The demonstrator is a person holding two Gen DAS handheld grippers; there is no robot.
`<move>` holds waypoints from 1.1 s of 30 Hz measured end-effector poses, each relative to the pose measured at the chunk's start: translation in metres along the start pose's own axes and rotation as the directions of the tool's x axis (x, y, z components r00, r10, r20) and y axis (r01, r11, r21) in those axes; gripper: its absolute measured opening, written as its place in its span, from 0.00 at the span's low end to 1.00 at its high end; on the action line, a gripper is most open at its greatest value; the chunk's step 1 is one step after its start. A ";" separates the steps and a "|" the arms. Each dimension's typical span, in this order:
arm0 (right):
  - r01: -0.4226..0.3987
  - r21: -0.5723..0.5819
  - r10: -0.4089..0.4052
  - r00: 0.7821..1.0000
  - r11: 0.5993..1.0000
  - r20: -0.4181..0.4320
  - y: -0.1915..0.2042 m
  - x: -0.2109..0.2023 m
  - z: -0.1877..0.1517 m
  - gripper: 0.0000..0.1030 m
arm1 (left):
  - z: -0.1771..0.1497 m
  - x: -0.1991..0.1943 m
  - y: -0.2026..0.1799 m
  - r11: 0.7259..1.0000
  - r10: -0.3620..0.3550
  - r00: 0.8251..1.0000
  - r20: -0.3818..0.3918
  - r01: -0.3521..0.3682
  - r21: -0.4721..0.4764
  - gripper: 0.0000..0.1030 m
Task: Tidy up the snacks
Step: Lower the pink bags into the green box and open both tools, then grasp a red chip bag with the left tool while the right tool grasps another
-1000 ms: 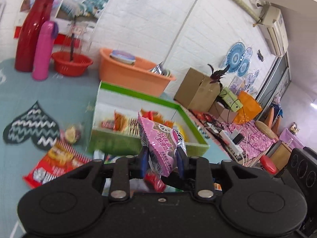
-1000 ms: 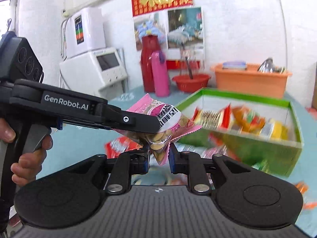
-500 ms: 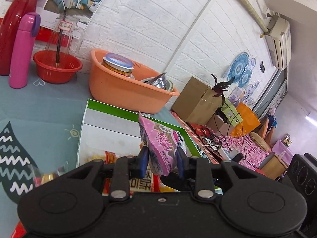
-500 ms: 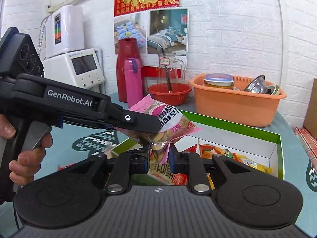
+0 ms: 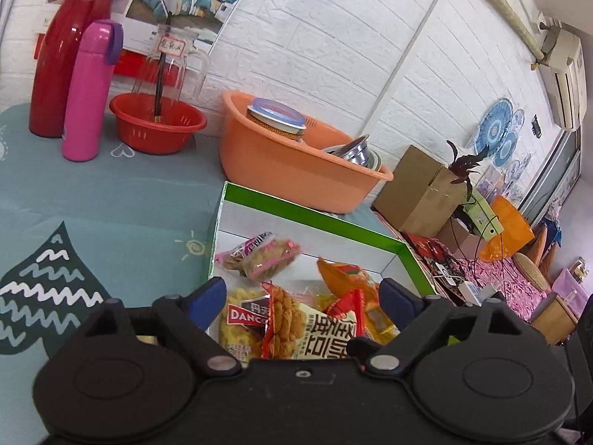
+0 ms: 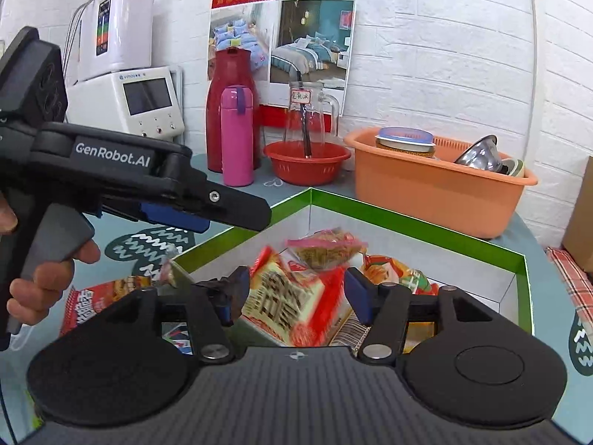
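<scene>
Release is what marks this moment: both my grippers have just been opening, and the pink snack packet [image 5: 259, 256] that they pinched together half a second ago is no longer between either pair of jaws. My left gripper [image 5: 302, 296] stands wide apart with nothing between its blue pads, and my right gripper [image 6: 294, 294] is spread as well, also empty. The packet now shows ahead of and below both sets of fingers, inside the green-edged box [image 5: 315, 218], near its far white wall; in the right wrist view it is blurred [image 6: 326, 246], so I judge it may not have quite come to rest. Directly under my left fingers lie the other snacks already in the box, among them a large red and white bag [image 5: 326, 337] and an orange packet [image 5: 344, 274]. From the right wrist view my left gripper [image 6: 207, 218] juts in from the left side, over the box's near corner. Off to the left of it, outside the box on the teal tablecloth [image 5: 111, 200], a red snack bag [image 6: 96, 300] is waiting. To my mind this packet's step is done, and the task goes on with what lies loose outside the box, that red bag most likely next.
</scene>
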State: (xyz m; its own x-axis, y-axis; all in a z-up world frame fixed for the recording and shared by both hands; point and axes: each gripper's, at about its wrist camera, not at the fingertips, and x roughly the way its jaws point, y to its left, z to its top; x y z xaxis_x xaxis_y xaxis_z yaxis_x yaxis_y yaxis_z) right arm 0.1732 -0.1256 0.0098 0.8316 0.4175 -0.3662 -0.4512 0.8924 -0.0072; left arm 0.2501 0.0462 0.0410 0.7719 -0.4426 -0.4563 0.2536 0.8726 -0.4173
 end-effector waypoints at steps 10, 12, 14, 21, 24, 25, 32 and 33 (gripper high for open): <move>-0.003 0.033 -0.002 0.986 0.999 0.170 0.017 -0.096 0.006 1.00 | -0.027 -0.087 -0.040 0.998 0.039 0.997 0.073 -0.043 0.054 1.00; -0.015 0.053 0.004 0.982 0.998 0.190 0.020 -0.111 -0.001 1.00 | -0.039 -0.102 -0.041 0.998 0.030 0.996 0.082 -0.035 0.055 1.00; -0.033 0.077 0.018 0.981 0.996 0.194 0.024 -0.122 -0.009 1.00 | -0.050 -0.109 -0.038 0.998 0.040 0.996 0.076 -0.044 0.046 1.00; -0.102 0.135 0.083 0.986 0.986 0.143 0.042 -0.123 -0.033 1.00 | -0.066 -0.107 0.003 0.988 0.152 0.988 0.032 -0.153 0.018 1.00; -0.126 0.179 0.110 0.989 0.976 0.097 0.052 -0.109 -0.041 1.00 | -0.060 -0.093 0.028 0.966 0.255 0.967 0.002 -0.255 0.041 1.00; -0.138 0.194 0.124 0.989 0.971 0.082 0.055 -0.103 -0.043 1.00 | -0.059 -0.089 0.036 0.959 0.281 0.960 -0.008 -0.280 0.053 1.00; -0.172 0.273 0.185 0.983 0.946 -0.021 0.076 -0.062 -0.053 1.00 | -0.061 -0.068 0.094 0.973 0.213 0.968 -0.135 -0.223 -0.065 1.00; -0.182 0.287 0.200 0.979 0.940 -0.034 0.079 -0.056 -0.055 1.00 | -0.063 -0.067 0.099 0.973 0.203 0.969 -0.144 -0.216 -0.084 1.00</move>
State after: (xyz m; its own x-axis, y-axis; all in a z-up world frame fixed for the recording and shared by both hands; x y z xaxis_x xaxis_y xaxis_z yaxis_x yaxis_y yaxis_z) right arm 0.0729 -0.0882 -0.0211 0.7130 0.5817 -0.3914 -0.4830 0.8122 0.3273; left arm 0.1868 0.1487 -0.0197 0.7151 -0.2813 -0.6399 0.0311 0.9273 -0.3729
